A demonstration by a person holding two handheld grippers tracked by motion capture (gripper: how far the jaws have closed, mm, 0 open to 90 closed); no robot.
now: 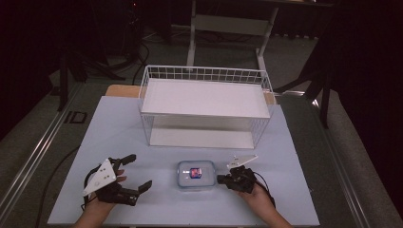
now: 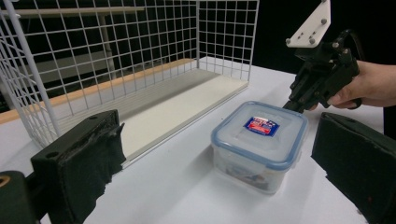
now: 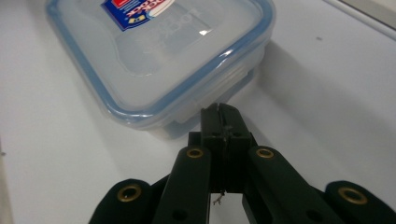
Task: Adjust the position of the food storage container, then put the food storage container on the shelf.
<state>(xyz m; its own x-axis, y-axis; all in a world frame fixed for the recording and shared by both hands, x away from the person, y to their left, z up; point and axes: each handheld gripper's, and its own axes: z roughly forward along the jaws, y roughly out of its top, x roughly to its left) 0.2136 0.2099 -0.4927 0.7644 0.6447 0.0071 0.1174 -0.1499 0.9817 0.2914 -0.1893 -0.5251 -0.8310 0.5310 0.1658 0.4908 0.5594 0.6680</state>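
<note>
Clear square plastic box with blue-rimmed lid (image 1: 195, 174), mid-front desk (image 1: 294, 190): clenched right claw (image 1: 222, 179) at its side latch should be pressed squarely while released left claw (image 1: 135, 172) steadies opposite side.

A light blue table (image 1: 95, 142) holds a white wire basket (image 1: 204, 107) and a small plastic box (image 1: 195, 174).

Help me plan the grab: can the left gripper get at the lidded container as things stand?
Probably yes. The left gripper is open, and bare table lies between it and the container. The shut right gripper sits at the container's far side, off that path.
</note>
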